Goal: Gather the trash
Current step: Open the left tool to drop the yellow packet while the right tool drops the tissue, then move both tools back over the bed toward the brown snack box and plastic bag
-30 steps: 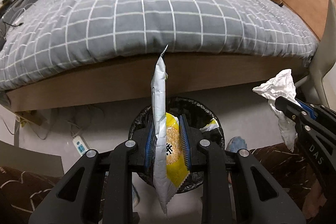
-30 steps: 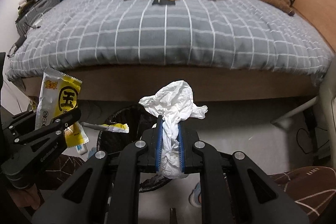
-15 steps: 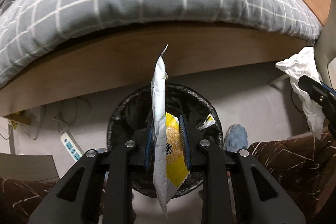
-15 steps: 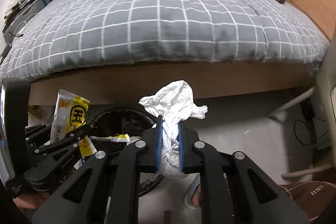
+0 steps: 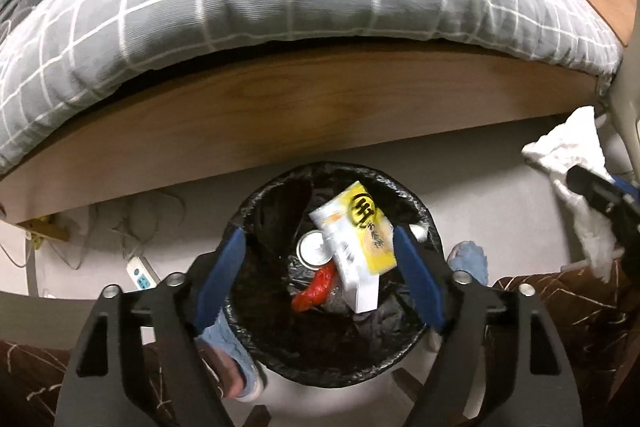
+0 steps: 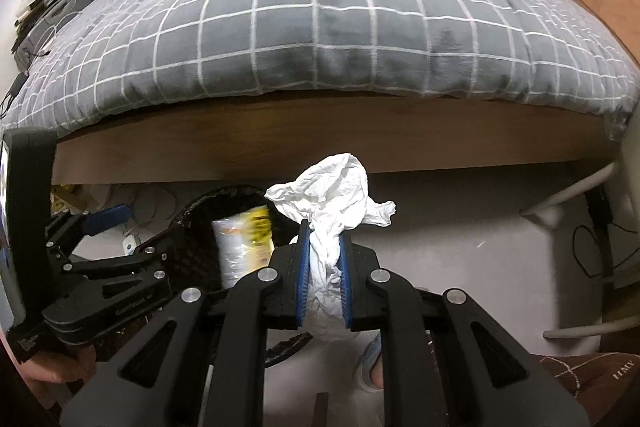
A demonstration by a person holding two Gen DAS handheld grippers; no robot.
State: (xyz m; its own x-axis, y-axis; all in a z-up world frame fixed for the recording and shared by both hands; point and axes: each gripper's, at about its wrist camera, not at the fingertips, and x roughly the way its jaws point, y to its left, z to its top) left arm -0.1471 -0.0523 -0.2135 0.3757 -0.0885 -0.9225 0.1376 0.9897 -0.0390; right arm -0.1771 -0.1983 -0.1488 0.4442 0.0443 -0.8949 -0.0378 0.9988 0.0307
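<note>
Over bin (image 5: 256, 211), left gripper (image 5: 320, 267) opening (wrapper (image 5: 360, 235) free).

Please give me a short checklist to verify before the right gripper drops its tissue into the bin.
1. Left gripper has let go: ok; its jaws are opening and the yellow snack wrapper lies free of the pads inside the bin.
2. Right gripper holds the crumpled tissue: ok, pads pressed on it.
3. Tissue is above the bin opening: not ok; it hangs to the bin's right.
4. Bin has room: ok, liner not full.
5. Left gripper clear of the opening: not ok, it hangs over it.
6. More trash on the bed: ok, several pieces visible.
</note>
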